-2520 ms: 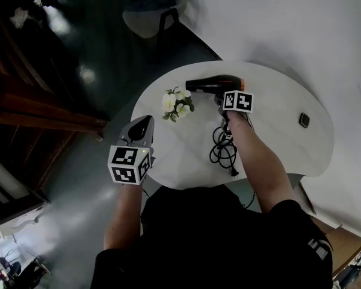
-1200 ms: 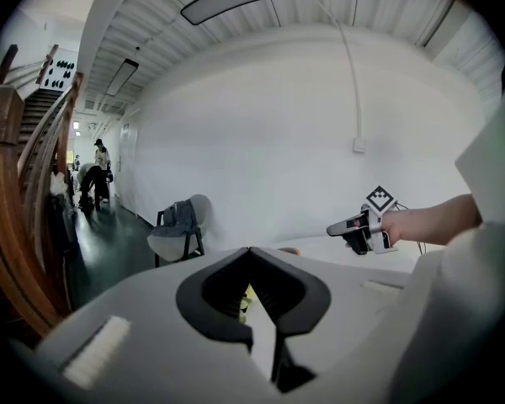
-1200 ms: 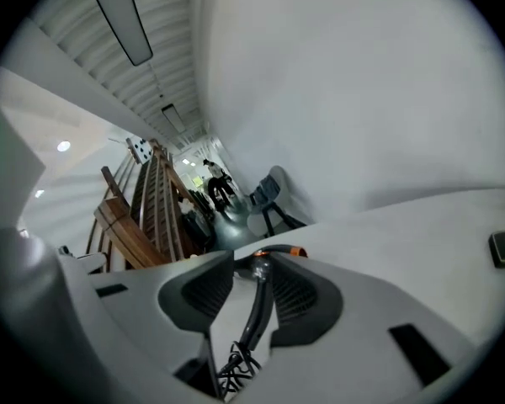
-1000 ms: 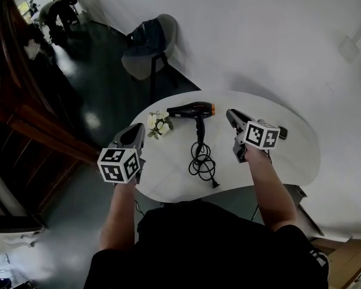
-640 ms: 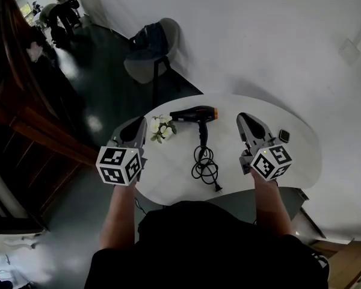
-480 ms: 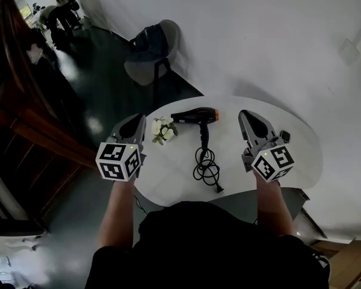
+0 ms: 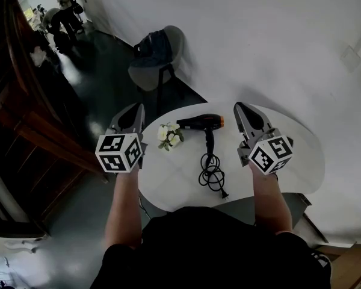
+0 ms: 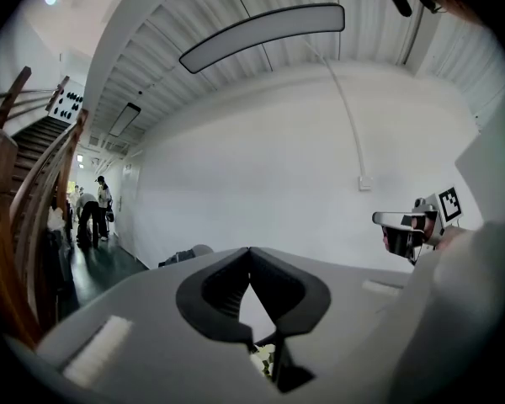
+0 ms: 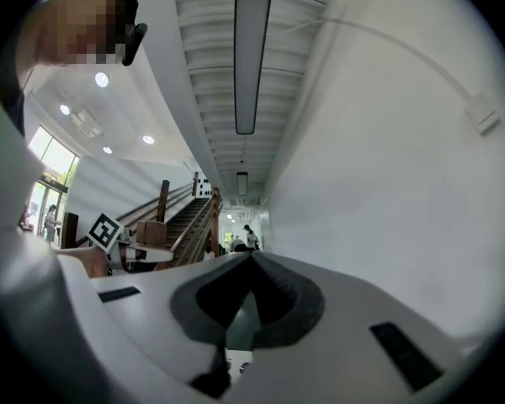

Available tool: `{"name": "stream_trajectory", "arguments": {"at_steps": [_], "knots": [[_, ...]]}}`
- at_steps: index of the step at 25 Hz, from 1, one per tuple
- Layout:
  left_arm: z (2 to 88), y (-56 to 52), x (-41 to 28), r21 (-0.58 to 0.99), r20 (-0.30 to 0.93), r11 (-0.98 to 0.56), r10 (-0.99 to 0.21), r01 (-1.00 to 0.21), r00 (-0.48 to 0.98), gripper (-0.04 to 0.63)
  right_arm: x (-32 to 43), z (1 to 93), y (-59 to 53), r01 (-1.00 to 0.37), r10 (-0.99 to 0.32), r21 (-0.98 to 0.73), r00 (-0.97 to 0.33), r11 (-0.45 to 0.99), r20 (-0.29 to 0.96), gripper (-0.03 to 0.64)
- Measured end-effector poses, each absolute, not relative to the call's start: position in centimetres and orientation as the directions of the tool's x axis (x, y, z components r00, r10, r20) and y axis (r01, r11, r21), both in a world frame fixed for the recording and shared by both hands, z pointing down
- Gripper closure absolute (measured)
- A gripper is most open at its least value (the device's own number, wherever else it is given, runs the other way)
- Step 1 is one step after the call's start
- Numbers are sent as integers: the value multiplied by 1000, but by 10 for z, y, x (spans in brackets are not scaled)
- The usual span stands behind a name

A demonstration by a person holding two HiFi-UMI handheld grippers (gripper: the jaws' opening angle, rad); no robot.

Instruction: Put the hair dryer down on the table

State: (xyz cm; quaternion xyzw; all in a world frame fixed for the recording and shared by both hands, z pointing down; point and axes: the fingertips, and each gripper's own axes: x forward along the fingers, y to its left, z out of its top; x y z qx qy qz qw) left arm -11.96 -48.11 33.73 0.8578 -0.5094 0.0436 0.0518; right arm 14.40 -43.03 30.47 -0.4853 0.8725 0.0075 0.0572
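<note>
Showing in the head view: dryer [image 7: 201,123] lying flat on the bench [image 7: 168,179], cord [image 7: 212,174] coiled toward the near edge and flowers [image 7: 169,135] just beside its nozzle, with the left hand-held gripper [image 7: 134,108] and right hand-held gripper [image 7: 239,107] held either side, well apart from it, so the set-down looks done. Left gripper view: jaws clenched tip to tip, nothing between them; right gripper view: the same, clenched and empty. Likely risk: the cord's loose end lies near the bench edge, where a passing arm could snag it and drag the dryer off.
</note>
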Motion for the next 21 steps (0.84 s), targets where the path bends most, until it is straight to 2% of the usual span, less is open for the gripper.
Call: {"name": "stream_trajectory", "arguments": {"at_steps": [21], "knots": [[366,-482,-145,67,169,-454,-872,-888,459,583,124,320,-432,-843,-844,-47,-534,536,-57,604]]}}
